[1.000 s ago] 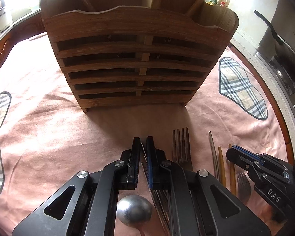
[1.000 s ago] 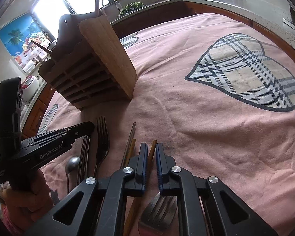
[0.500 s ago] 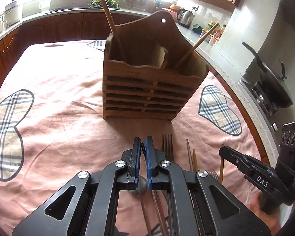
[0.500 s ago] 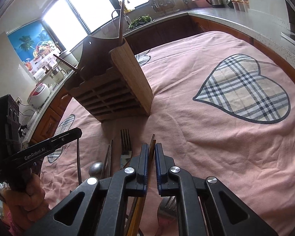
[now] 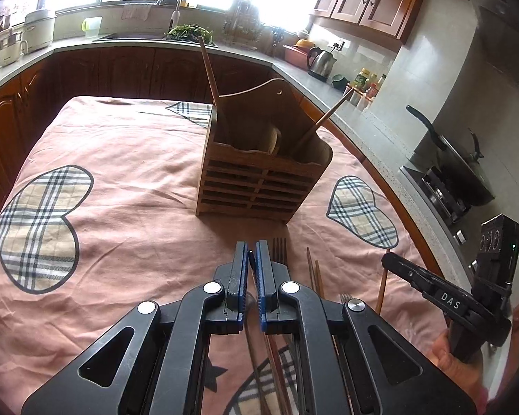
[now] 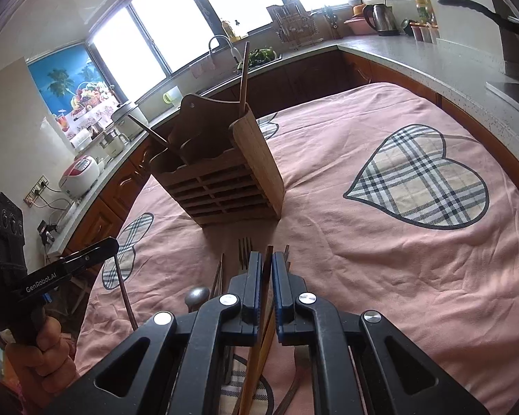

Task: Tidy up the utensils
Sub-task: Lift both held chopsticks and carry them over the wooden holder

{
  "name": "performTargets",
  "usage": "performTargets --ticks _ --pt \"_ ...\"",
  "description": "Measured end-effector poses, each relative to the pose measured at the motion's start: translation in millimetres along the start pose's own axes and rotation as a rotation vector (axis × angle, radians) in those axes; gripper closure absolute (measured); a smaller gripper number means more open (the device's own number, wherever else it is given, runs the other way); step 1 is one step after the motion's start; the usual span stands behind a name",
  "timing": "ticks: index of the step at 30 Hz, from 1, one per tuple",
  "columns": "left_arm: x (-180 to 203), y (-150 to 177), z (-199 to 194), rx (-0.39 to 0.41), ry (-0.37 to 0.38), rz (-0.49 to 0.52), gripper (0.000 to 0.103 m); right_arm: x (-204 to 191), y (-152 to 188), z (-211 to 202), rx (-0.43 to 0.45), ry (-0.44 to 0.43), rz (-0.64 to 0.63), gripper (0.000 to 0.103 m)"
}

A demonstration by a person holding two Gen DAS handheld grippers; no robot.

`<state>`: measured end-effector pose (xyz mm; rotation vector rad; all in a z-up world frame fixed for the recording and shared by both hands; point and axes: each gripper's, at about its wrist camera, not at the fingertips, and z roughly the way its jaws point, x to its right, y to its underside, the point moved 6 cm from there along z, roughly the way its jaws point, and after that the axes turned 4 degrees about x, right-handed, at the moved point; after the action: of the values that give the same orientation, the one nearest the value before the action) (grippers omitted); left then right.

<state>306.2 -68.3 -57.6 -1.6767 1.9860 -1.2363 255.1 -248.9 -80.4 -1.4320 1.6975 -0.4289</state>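
Observation:
A slatted wooden utensil holder [image 5: 259, 186] [image 6: 225, 190] stands mid-table with two wooden sticks upright in it. My left gripper [image 5: 252, 247] [image 6: 112, 242] is shut on a thin metal chopstick [image 6: 124, 294], which hangs down from its tips above the cloth. My right gripper [image 6: 267, 257] [image 5: 387, 259] is shut on a wooden chopstick [image 6: 267, 273] [image 5: 383, 290], also lifted. Both grippers are in front of the holder and apart from it. Below them on the cloth lie a fork [image 5: 279, 249] [image 6: 245, 249], a metal spoon [image 6: 196, 295] and more wooden chopsticks [image 5: 315, 273].
The table wears a pink cloth with plaid hearts [image 6: 422, 183]. Kitchen counters wrap around the back and right, holding a wok on the stove [image 5: 460, 173], a kettle [image 5: 321, 62] and a rice cooker [image 6: 79, 176]. A person's hands [image 6: 41, 356] grip both tools.
Both grippers have risen and drawn back from the holder, which now looks smaller. Each carries its chopstick up off the cloth; the jaws stay shut.

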Motion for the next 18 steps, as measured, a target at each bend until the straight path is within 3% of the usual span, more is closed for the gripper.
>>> performTargets --ticks 18 --pt "24 6 -75 0.11 0.078 0.021 0.1 -27 -9 -46 0.094 -0.044 -0.036 0.098"
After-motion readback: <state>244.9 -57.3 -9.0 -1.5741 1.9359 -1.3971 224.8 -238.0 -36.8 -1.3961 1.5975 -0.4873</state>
